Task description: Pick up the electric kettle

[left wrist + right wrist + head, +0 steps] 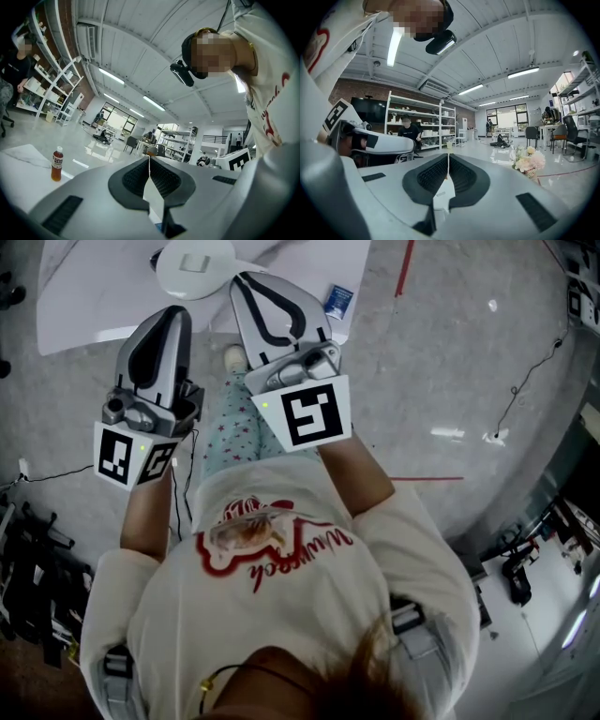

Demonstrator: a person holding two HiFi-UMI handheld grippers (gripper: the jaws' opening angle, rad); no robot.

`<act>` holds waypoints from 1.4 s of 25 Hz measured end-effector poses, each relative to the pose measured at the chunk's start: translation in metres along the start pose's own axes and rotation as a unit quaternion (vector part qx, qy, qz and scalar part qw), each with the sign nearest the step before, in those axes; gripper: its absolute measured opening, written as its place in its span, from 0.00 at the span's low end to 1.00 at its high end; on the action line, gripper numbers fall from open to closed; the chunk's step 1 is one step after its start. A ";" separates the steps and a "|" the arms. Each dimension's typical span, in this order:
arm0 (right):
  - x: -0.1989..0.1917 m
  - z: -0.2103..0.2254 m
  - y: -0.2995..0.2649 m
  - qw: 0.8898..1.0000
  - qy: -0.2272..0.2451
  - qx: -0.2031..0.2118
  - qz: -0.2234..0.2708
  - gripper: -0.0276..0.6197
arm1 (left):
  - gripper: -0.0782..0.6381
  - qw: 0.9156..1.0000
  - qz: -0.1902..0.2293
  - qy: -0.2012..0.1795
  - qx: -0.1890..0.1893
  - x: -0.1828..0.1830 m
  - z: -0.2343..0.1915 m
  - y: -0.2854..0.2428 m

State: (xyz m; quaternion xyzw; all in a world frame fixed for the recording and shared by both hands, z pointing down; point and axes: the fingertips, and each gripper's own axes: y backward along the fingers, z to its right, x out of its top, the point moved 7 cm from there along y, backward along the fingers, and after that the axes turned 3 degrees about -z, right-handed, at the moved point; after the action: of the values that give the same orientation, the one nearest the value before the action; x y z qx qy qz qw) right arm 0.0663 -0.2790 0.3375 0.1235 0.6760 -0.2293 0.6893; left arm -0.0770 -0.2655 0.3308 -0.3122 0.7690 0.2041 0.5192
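Head view: left gripper (175, 313) and right gripper (246, 279) clenched, empty. White kettle (194, 266) stands on the white surface (84, 296) near its front edge.
Left gripper view: jaws together, nothing between; bottle (56, 164) beyond.
Right gripper view: jaws together, nothing between; flowers (528, 164) beyond.

A white tabletop (84, 296) fills the top of the head view; on it lie a round white disc (194, 266) with a grey square at its middle and, near the right edge, a small blue-and-white packet (338, 301). In the left gripper view a bottle (56, 164) of brown drink stands upright on that white surface. Beside the table the grey floor (450, 352) bears red tape lines (405, 268) and a thin black cable (530, 381).
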 end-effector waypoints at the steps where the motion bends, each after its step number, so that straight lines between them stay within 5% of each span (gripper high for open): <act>1: -0.006 -0.002 -0.001 1.000 -0.002 -0.002 -0.001 0.07 | 0.13 1.000 -0.001 0.000 0.000 -0.005 -0.003 0.002; 11: -0.070 -0.007 -0.016 1.000 -0.019 -0.018 -0.016 0.07 | 0.13 1.000 -0.017 0.013 0.003 -0.064 -0.031 0.012; 16: -0.098 -0.012 -0.016 0.999 0.011 -0.027 -0.042 0.07 | 0.13 0.999 -0.029 0.021 0.005 -0.087 -0.044 0.017; 26: -0.131 -0.010 -0.013 0.997 0.013 -0.041 -0.066 0.07 | 0.13 0.998 -0.048 0.027 0.001 -0.114 -0.046 0.014; 35: -0.160 -0.007 -0.018 0.992 0.025 -0.096 -0.078 0.08 | 0.13 0.998 -0.055 0.032 -0.008 -0.125 -0.058 0.012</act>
State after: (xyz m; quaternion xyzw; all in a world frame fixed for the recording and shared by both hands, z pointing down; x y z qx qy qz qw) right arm 0.0547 -0.2677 0.4981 0.0093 0.7195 -0.2127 0.6611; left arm -0.0914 -0.2603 0.4684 -0.3644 0.7655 0.1710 0.5019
